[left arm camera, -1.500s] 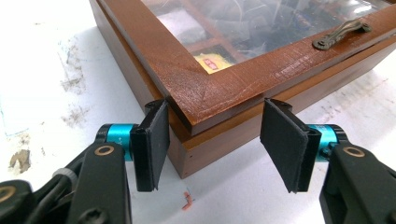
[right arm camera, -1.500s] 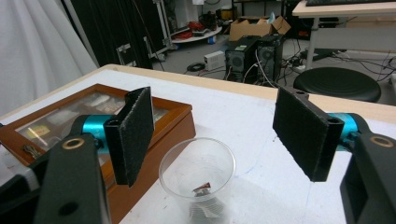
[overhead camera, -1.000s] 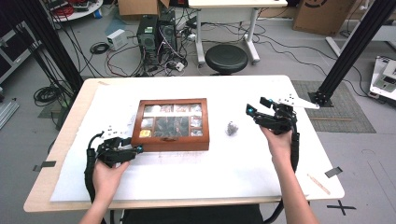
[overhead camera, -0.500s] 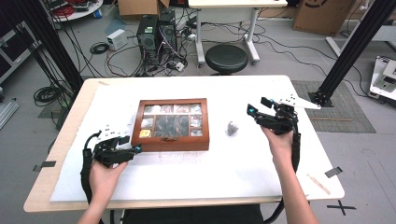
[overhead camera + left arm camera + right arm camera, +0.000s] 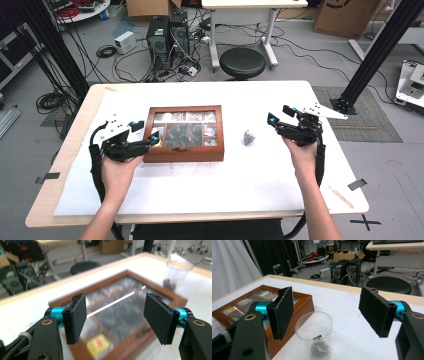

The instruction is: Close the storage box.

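**Left tongs lining up on the box lid**

Left gripper (image 5: 115, 317) has just been opening, jaws wide, nothing between; hovers at wooden box (image 5: 184, 133) left edge; should square pads to frame first. Right gripper (image 5: 325, 315) wide, empty, facing plastic cup (image 5: 315, 333) beside box.

Left gripper (image 5: 145, 136): black body, flat black pads carried on cyan collars, brass-ringed screw holes seen on each arm. Right gripper (image 5: 274, 118): same build, grey three-cornered plate mounted on top. Black cable looped from each. Forearms bare, no sleeves.
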`<state>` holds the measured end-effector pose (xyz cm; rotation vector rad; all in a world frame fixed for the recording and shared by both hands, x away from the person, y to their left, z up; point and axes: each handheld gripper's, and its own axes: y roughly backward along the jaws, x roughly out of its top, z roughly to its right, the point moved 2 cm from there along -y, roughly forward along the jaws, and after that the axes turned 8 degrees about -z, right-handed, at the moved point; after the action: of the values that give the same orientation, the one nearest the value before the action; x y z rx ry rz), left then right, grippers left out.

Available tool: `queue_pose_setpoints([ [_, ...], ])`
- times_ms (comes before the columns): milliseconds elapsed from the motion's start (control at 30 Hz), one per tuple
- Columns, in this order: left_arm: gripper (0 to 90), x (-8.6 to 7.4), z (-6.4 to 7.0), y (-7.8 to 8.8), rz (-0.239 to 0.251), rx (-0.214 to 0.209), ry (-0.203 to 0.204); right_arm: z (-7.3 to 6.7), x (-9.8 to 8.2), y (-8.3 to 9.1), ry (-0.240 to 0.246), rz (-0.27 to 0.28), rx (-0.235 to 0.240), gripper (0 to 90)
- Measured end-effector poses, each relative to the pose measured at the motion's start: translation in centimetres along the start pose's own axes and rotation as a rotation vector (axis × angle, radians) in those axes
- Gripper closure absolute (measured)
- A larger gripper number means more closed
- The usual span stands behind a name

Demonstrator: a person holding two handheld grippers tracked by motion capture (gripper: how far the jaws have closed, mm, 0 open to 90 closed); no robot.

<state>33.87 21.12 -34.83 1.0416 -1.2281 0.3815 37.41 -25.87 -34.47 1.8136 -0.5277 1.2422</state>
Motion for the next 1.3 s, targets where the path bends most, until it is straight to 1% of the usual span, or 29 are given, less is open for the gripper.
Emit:
queue_pose_setpoints([
  [33, 34.1, 0.5, -0.1, -0.3, 0.006, -0.005, -0.001, 0.0, 0.0, 0.1, 0.001, -0.002, -0.002, 27.9],
  [100, 32.0, 1.3, -0.2, -0.9, 0.034, -0.054, 0.012, -0.1, 0.0, 0.1, 0.013, -0.003, -0.011, 27.4],
  [233, 31.4, 2.1, -0.1, -1.8, 0.068, -0.117, 0.01, -0.5, 0.1, 0.2, 0.044, -0.012, -0.022, 26.2],
  [267, 31.3, 2.2, -0.1, -2.0, 0.072, -0.125, 0.013, -0.6, 0.1, 0.2, 0.056, -0.011, -0.022, 26.1],
  [367, 31.3, 2.2, -0.1, -2.1, 0.07, -0.143, 0.016, -1.0, 0.2, 0.1, 0.072, -0.014, -0.021, 25.8],
  [400, 31.4, 2.2, -0.2, -2.1, 0.074, -0.14, 0.012, -1.0, 0.2, 0.1, 0.072, -0.015, -0.022, 25.8],
  [533, 31.1, 2.0, -0.5, -1.8, 0.078, -0.135, 0.017, -1.1, 0.2, -0.1, 0.07, -0.019, -0.019, 25.8],
  [733, 30.5, 1.7, -1.2, -1.4, 0.09, -0.129, 0.036, -1.2, 0.3, -0.1, 0.068, -0.019, -0.014, 25.8],
  [900, 30.3, 1.4, -1.7, -1.5, 0.082, -0.132, 0.042, -1.2, 0.2, -0.2, 0.071, -0.027, -0.011, 25.8],
  [1033, 30.0, 1.1, -1.9, -1.7, 0.08, -0.133, 0.049, -1.1, 0.2, -0.2, 0.066, -0.029, -0.011, 25.7],
  [1100, 29.8, 1.0, -2.0, -1.8, 0.07, -0.13, 0.051, -1.1, 0.2, -0.2, 0.065, -0.03, -0.011, 25.8],
  [1267, 29.8, 0.9, -2.0, -1.8, 0.072, -0.121, 0.049, -1.1, 0.2, -0.2, 0.063, -0.032, -0.01, 25.8],
  [1300, 29.8, 0.9, -2.0, -1.8, 0.072, -0.125, 0.051, -1.0, 0.2, -0.2, 0.065, -0.031, -0.01, 25.8],
])
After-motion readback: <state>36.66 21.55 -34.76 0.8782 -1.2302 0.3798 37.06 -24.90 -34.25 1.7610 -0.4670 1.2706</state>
